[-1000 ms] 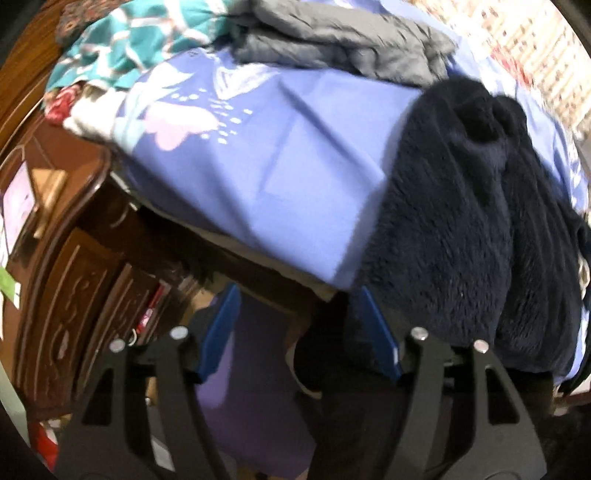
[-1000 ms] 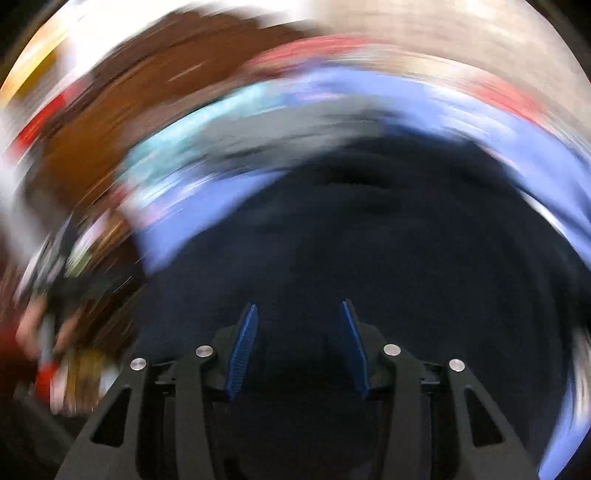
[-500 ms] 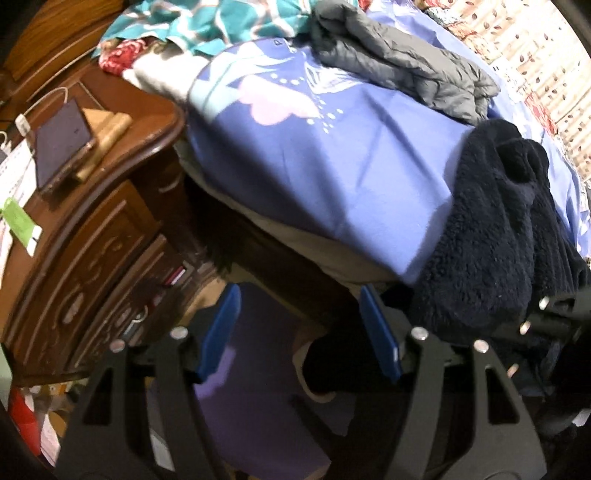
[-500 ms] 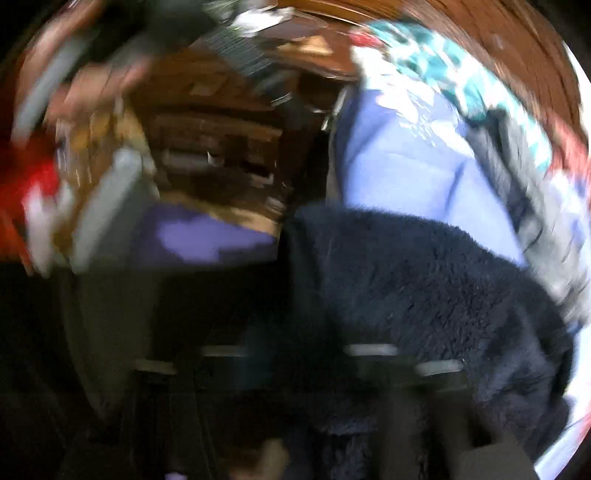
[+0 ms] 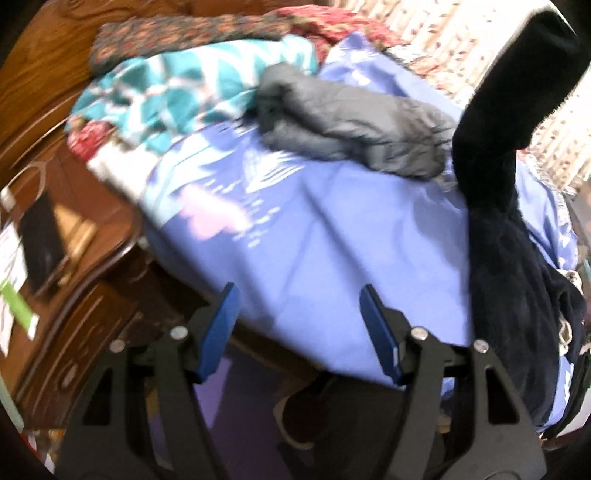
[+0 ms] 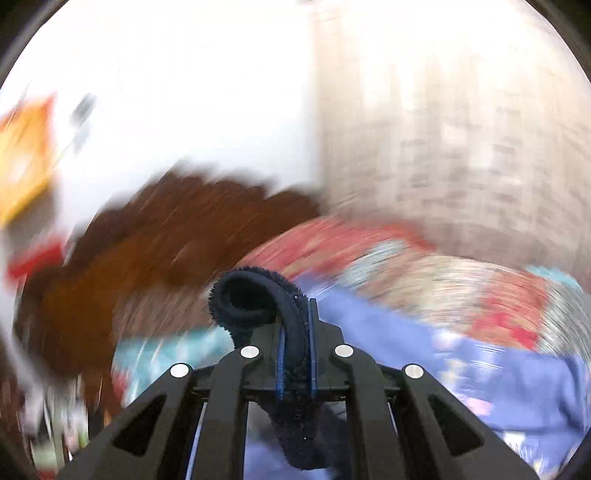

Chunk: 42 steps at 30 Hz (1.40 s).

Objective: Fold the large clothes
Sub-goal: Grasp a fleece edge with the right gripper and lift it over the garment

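A dark navy fleece garment (image 5: 495, 258) hangs lifted at the right of the left wrist view, its lower part draped over the bed's edge. My right gripper (image 6: 295, 332) is shut on a fold of that navy fleece (image 6: 255, 299), which curls out past the blue pads. My left gripper (image 5: 299, 325) stands open over the near edge of the blue bedsheet (image 5: 314, 229), nothing between its fingers. A grey padded garment (image 5: 351, 125) lies crumpled on the sheet further back.
A teal patterned cloth (image 5: 192, 92) and red floral bedding (image 5: 332, 22) lie at the head of the bed. A carved wooden nightstand (image 5: 74, 288) with a dark tablet (image 5: 40, 240) stands left. A purple mat (image 5: 236, 413) covers the floor below.
The right gripper closed on the navy fleece and swung it upward; its view is heavily blurred. The left gripper rose and tipped up, so more of the bed shows.
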Each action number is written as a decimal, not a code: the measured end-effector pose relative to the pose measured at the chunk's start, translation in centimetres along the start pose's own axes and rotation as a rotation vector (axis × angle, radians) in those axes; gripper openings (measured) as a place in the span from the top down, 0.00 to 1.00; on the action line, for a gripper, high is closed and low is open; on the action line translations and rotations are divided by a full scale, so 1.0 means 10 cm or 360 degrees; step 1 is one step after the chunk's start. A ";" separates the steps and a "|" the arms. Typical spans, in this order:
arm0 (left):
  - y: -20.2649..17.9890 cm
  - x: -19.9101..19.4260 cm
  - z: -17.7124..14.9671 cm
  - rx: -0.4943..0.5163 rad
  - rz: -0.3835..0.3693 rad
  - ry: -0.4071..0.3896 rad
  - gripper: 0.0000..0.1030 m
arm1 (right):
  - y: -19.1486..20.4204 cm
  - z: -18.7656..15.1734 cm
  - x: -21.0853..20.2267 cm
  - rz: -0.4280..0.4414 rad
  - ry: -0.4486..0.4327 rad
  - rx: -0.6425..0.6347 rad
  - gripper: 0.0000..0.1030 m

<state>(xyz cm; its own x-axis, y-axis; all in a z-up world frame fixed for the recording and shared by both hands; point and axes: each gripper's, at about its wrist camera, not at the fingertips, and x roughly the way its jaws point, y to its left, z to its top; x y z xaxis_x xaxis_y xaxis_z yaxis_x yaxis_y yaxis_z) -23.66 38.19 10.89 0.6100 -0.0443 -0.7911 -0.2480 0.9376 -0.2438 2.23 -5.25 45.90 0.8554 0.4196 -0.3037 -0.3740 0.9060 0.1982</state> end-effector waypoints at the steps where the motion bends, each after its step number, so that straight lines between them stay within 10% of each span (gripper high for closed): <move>1: -0.12 0.05 0.08 0.0028 -0.0031 -0.0002 0.37 | -0.39 -0.02 -0.14 -0.0050 -0.0031 0.0109 0.69; 9: -1.71 0.56 0.75 0.0461 -0.0228 -0.0029 0.37 | -2.89 -1.85 -0.78 -0.0281 0.0130 0.0944 0.69; 13: -2.78 0.93 0.96 0.0714 -0.0353 -0.0040 0.37 | -3.35 -2.68 -0.91 -0.0377 0.0171 0.1161 0.68; 20: -4.01 1.95 0.77 0.1087 -0.0195 0.0110 0.37 | -3.93 -3.36 -1.17 -0.0497 0.0171 0.1395 0.68; 22: -4.11 2.21 0.65 0.1170 -0.0072 0.0134 0.37 | -3.95 -3.31 -1.16 -0.0472 0.0165 0.1385 0.68; 24: -4.07 2.44 0.65 0.1116 -0.0013 0.0200 0.73 | -3.96 -3.29 -1.23 -0.0437 0.0138 0.1369 0.68; 29: -3.46 2.23 1.04 0.0591 -0.0237 0.0147 0.84 | -3.81 -3.16 -1.52 -0.0054 -0.0249 0.1288 0.68; 32: -3.09 1.98 1.09 0.0385 -0.0370 0.0071 0.83 | -3.74 -3.28 -1.24 -0.0440 0.0121 0.1080 0.68; 35: -2.96 2.16 0.91 0.0402 -0.0225 0.0245 0.75 | -3.70 -3.57 -0.85 -0.0839 0.0551 0.0835 0.63; 42: -2.95 1.70 1.06 0.0350 -0.0345 0.0046 0.75 | -3.78 -3.70 -1.40 -0.0907 0.0187 0.1142 0.45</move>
<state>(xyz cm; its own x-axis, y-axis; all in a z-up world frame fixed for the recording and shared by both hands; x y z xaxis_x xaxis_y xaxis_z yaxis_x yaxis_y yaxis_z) 2.02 13.41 10.65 0.6082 -0.2581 -0.7506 0.0563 0.9573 -0.2836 -8.84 -43.27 8.22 0.7855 -0.0408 -0.6175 0.4377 0.7420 0.5078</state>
